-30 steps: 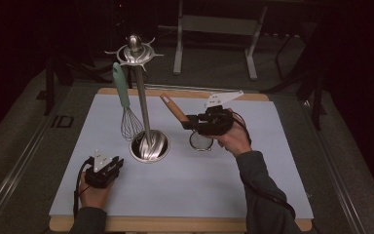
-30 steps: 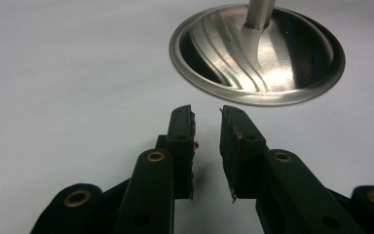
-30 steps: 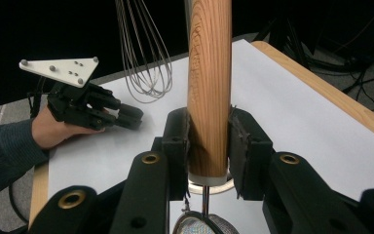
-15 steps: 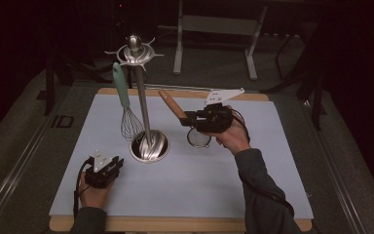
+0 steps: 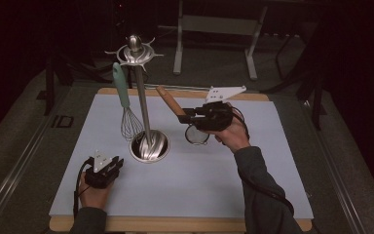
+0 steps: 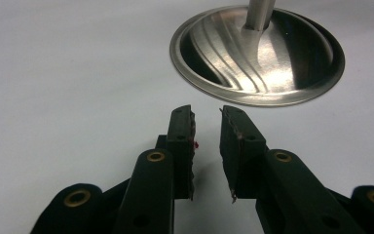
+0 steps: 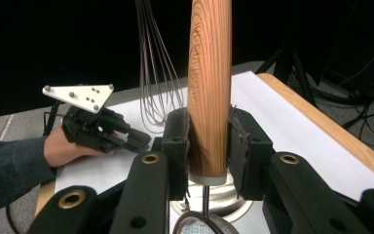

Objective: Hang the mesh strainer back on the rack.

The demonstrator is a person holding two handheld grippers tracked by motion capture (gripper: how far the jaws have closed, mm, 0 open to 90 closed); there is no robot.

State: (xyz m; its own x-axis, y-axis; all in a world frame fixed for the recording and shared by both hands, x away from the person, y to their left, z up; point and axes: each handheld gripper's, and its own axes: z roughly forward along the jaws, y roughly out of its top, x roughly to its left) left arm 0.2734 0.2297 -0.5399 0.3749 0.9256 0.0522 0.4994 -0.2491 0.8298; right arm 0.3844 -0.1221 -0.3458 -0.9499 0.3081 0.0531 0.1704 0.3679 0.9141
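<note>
The tall polished steel utensil stand with its round dished base (image 5: 149, 145) rises mid-mat, a mint-handled wire whisk (image 5: 124, 105) hanging at its nine o'clock. At its three o'clock my right gripper (image 5: 189, 117) holds its jaws clamped on the wooden handle of a small round mesh strainer (image 7: 209, 87), lifted off the mat. My left gripper (image 6: 207, 139) rests at the stand's seven o'clock, jaws slightly apart with nothing between.

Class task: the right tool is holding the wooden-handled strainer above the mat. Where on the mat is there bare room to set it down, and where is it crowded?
Free: the mat right of the right tool, and between the left tool and the sleeve. Crowded: around the stand's base and the whisk.
</note>
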